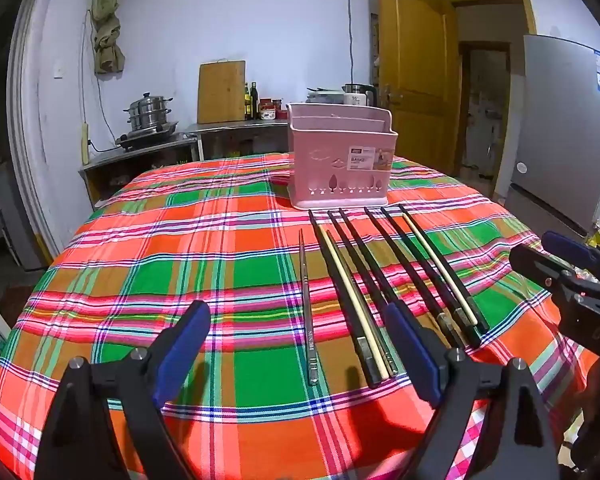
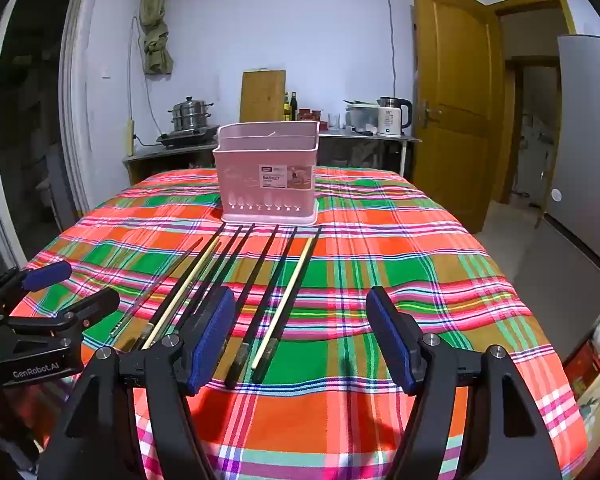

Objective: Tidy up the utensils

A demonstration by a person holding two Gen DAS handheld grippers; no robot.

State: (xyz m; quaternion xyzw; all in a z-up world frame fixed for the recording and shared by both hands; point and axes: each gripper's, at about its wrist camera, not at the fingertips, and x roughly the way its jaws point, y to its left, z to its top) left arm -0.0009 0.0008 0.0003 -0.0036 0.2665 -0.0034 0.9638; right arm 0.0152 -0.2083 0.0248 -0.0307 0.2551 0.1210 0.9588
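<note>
Nearest the lens: left claw (image 1: 296, 344) spread wide and empty above the plaid tabletop (image 1: 140, 260), blue pads (image 1: 182, 344) well apart; right claw (image 2: 300, 336) likewise gaping, nothing held, just beside the row's near ends. Opening step, by the look of it: nothing yet lifted, nothing visible yet in the holder. Just beyond the claws, chopsticks (image 1: 380, 276) laid side by side on the cloth, mostly black with a few pale ones among them, and a lone metal chopstick (image 1: 307, 312) set a little apart on the left. Long axes all running near to far, thick butt ends toward the cameras, thin tips aimed at the pink utensil basket (image 1: 342, 164). Basket upright at the far end of the row, just past the tips, divided inside. Next move, judged from this: lowering one claw across a stick's butt end, closing crosswise to its length, then tipping it upright for a compartment.
</note>
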